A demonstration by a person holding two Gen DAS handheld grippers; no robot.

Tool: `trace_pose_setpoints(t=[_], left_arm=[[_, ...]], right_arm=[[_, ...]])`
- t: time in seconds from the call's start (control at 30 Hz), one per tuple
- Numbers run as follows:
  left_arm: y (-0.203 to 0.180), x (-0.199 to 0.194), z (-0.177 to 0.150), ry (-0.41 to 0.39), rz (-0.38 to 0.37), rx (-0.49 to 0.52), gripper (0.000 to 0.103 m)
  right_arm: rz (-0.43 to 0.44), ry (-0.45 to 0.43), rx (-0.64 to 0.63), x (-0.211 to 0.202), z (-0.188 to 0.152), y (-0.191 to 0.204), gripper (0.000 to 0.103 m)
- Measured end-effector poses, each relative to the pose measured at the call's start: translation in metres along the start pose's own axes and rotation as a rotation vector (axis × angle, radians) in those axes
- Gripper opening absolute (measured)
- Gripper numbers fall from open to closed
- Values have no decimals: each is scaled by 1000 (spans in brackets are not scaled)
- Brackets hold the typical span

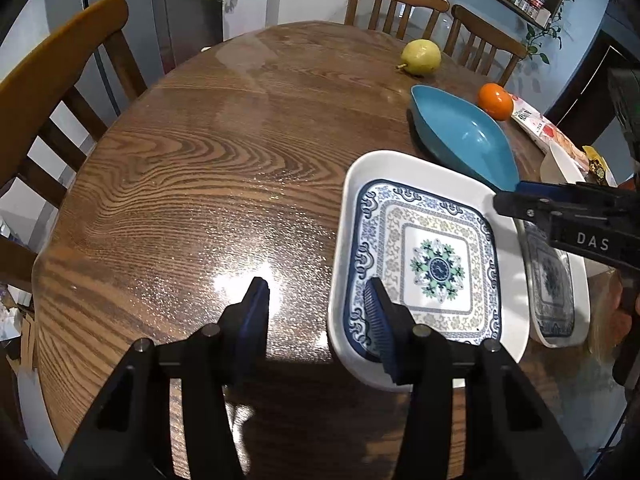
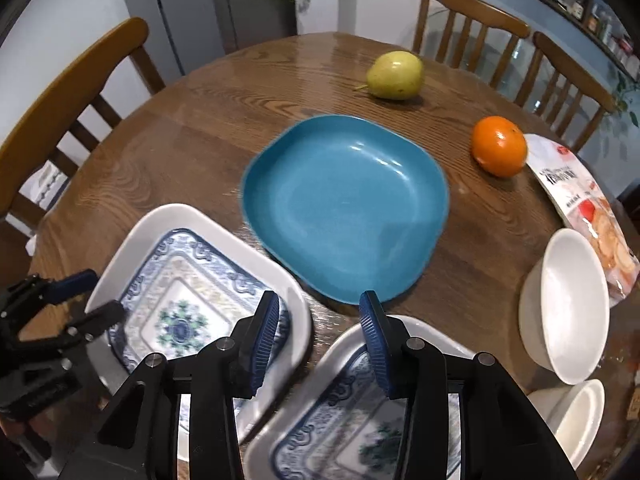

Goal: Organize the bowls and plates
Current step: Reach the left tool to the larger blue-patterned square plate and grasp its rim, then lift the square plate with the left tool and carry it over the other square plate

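Note:
A square white plate with a blue floral pattern (image 1: pixel 432 264) lies on the round wooden table; it also shows in the right wrist view (image 2: pixel 188 304). My left gripper (image 1: pixel 318 300) is open, its right finger over the plate's near left rim. A second patterned plate (image 2: pixel 352 420) lies beside it, seen partly in the left wrist view (image 1: pixel 556 292). My right gripper (image 2: pixel 318 316) is open and empty above the gap between the two plates. A blue square plate (image 2: pixel 348 204) lies beyond. Two white bowls (image 2: pixel 568 300) (image 2: pixel 576 412) stand at the right.
A pear (image 2: pixel 394 74) and an orange (image 2: pixel 498 146) lie on the far side of the table (image 1: pixel 180 184). A snack packet (image 2: pixel 580 200) lies at the right edge. Wooden chairs (image 1: pixel 52 92) stand around the table.

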State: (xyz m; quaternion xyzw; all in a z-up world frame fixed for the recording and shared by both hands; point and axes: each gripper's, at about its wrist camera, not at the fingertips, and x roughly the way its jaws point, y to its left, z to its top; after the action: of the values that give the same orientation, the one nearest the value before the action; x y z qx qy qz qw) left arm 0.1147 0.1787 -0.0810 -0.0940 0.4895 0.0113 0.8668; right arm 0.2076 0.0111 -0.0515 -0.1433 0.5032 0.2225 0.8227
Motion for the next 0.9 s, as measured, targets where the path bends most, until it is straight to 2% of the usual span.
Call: trace_pose_setpoints(t=[0.13, 0.33, 0.37, 0.4, 0.47, 0.5, 0.57, 0.67, 0.9], left_arm=[[-2, 1, 2, 0, 2, 12, 47], [-3, 2, 3, 5, -8, 23, 47], [-3, 2, 3, 4, -10, 26, 44], [-3, 3, 4, 2, -13, 27, 41], [-4, 4, 4, 0, -25, 30, 17], [-4, 5, 4, 2, -42, 27, 12], [-4, 5, 4, 1, -46, 22, 13], [0, 3, 4, 3, -46, -9, 9], [5, -33, -12, -42, -9, -3, 8]], right_arm=[[-12, 22, -15, 4, -1, -2, 45], [90, 89, -30, 12, 1, 13, 45], [93, 99, -24, 14, 2, 14, 45], [89, 108, -21, 16, 1, 15, 41], [83, 125, -15, 22, 0, 18, 29], [85, 114, -8, 21, -1, 18, 22], [80, 109, 14, 21, -2, 16, 16], [74, 92, 38, 19, -6, 15, 10], [127, 32, 36, -13, -18, 35, 9]])
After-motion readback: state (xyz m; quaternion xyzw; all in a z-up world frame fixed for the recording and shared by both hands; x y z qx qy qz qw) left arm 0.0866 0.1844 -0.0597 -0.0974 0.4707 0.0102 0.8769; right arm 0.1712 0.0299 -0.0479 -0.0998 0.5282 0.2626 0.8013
